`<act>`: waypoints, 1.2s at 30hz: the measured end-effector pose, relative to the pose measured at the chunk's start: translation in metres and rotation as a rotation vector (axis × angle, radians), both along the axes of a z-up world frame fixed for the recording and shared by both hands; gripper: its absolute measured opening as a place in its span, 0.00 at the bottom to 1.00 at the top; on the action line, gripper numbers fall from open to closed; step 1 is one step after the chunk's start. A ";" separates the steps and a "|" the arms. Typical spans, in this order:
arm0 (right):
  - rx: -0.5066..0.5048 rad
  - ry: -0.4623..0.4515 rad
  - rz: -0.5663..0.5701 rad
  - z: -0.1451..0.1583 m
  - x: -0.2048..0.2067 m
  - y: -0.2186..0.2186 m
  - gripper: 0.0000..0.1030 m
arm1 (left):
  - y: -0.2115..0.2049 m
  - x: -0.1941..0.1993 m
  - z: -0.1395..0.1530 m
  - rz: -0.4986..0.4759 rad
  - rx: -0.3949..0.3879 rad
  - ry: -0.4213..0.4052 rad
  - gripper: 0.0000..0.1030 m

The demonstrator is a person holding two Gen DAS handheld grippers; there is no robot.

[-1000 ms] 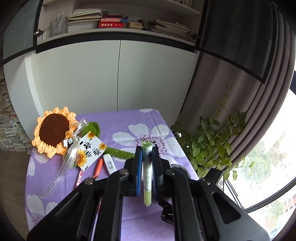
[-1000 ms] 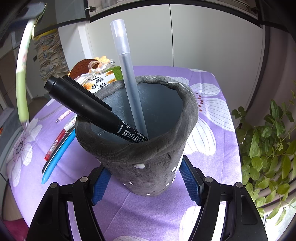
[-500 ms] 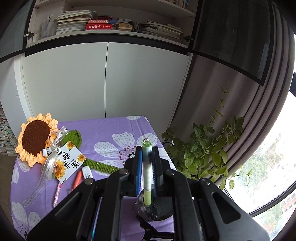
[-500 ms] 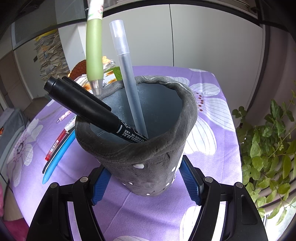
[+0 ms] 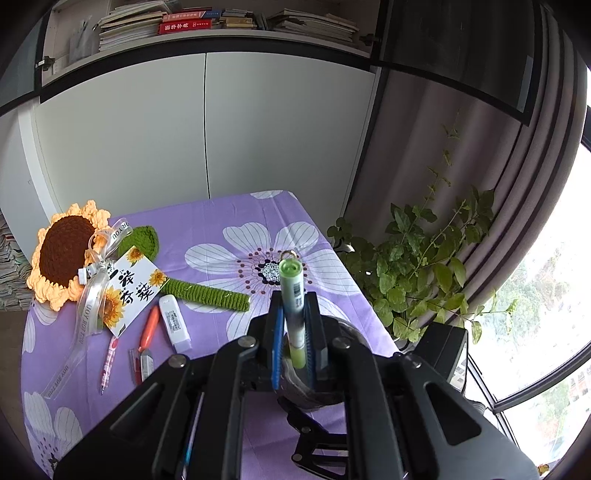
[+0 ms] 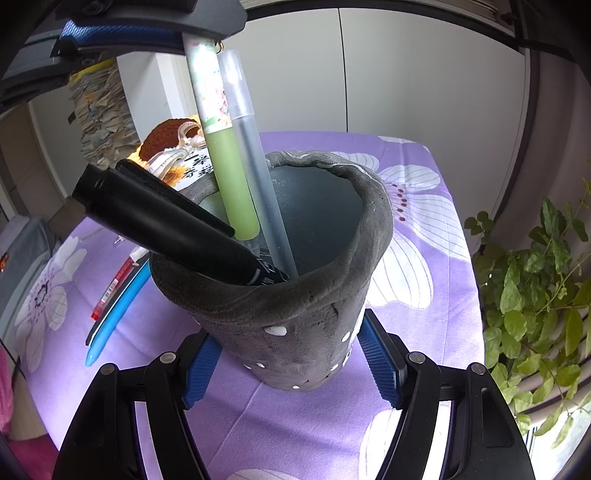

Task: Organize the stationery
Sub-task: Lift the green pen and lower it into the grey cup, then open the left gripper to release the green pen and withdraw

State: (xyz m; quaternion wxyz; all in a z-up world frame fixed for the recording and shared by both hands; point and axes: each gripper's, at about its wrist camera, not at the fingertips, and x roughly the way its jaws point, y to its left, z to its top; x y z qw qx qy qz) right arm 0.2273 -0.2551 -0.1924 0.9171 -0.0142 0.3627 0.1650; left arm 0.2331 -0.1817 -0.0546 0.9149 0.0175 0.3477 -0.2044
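Observation:
My left gripper is shut on a green pen, held upright between its blue pads. In the right wrist view that pen hangs from the left gripper at the top edge. Its lower end dips inside the grey felt pen holder. A black marker leans out over the holder's left rim. A frosted clear pen stands beside the green one. My right gripper is shut on the holder's base. The holder is mostly hidden under my left gripper.
On the purple flowered tablecloth lie a crochet sunflower with a card, a white eraser-like stick, an orange pen and a pink pen. Red and blue pens lie left of the holder. A plant stands past the table's right edge.
The left gripper came down and over the holder with the green pen. The pen's tip went from left of and above the rim to inside it. The right gripper and holder stayed still.

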 end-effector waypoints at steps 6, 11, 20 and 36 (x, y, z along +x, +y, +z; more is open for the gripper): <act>0.002 0.001 0.000 0.001 -0.001 0.001 0.70 | 0.002 -0.002 -0.004 -0.011 0.003 0.033 0.09; 0.004 0.002 0.001 0.001 -0.001 0.001 0.70 | 0.005 -0.002 -0.005 -0.015 -0.009 0.053 0.10; 0.006 0.003 0.002 0.001 0.000 -0.001 0.70 | 0.004 0.001 -0.006 -0.020 -0.012 0.063 0.11; 0.007 0.004 0.003 0.001 0.000 -0.001 0.70 | 0.018 0.042 -0.011 0.043 -0.092 0.184 0.42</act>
